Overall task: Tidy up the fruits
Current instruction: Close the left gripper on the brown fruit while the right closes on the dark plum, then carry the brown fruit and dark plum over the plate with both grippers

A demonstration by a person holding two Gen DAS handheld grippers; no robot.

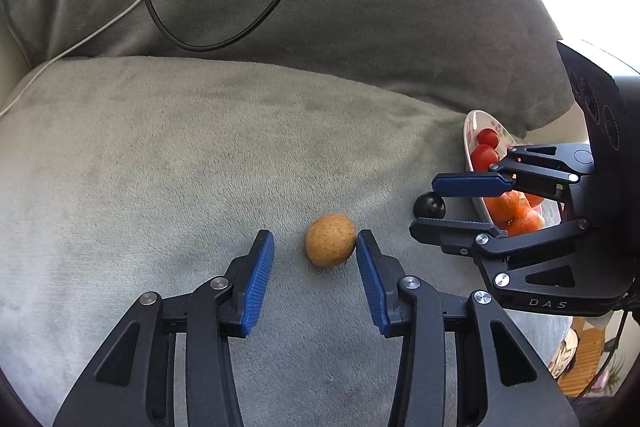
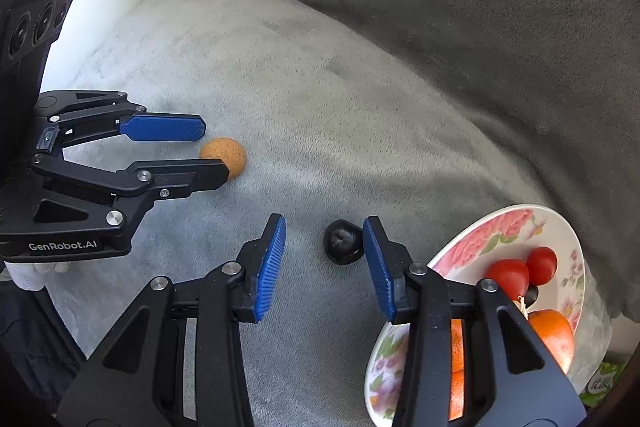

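Note:
A small tan round fruit [image 1: 330,246] lies on the grey cushion [image 1: 160,167]. My left gripper [image 1: 315,247] is open, and the fruit sits at its right fingertip. A small black fruit [image 2: 343,242] lies on the cushion at the right fingertip of my open right gripper [image 2: 324,237]. The black fruit also shows in the left wrist view [image 1: 429,206], between the right gripper's tips [image 1: 422,205]. The left gripper [image 2: 212,153] and tan fruit [image 2: 224,155] show in the right wrist view. A floral plate [image 2: 500,231] to the right holds red tomatoes [image 2: 520,271] and oranges [image 2: 554,335].
A grey back cushion [image 1: 360,7] rises behind the seat. A black cable [image 1: 224,43] and a white cable [image 1: 100,31] hang over it. The plate [image 1: 470,131] sits at the cushion's right edge.

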